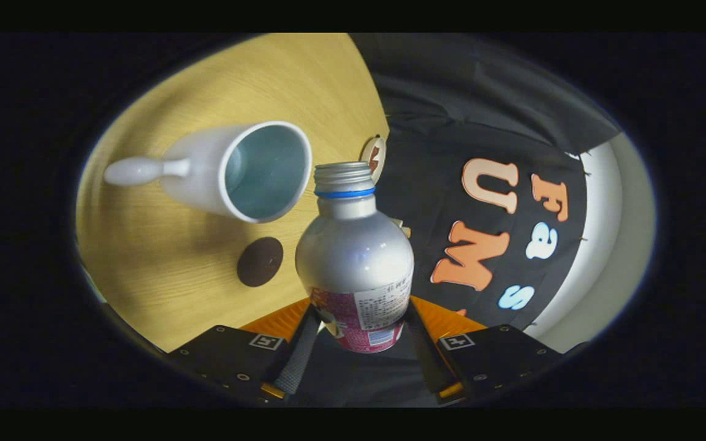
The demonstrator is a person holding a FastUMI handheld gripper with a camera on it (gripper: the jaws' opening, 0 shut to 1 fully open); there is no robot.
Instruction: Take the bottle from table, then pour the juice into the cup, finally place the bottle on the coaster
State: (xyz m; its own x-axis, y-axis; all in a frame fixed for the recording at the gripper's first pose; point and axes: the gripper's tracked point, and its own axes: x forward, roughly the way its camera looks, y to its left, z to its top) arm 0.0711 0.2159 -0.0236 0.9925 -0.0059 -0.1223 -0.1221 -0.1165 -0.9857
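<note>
The wooden worktop (163, 288) appears tilted. The white cup (239, 171) stands beyond the tongs (359, 343), its mouth beside the bottle's open neck. The silver bottle (356, 257) sits clamped between both fingers, long axis pointing forward. The dark coaster (260, 261) lies nearer, below the cup.

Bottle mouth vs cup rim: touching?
Apart. In the gripper view the bottle, clamped between both fingers, has its open mouth beside the cup rim, with a strip of wooden table showing between.
</note>
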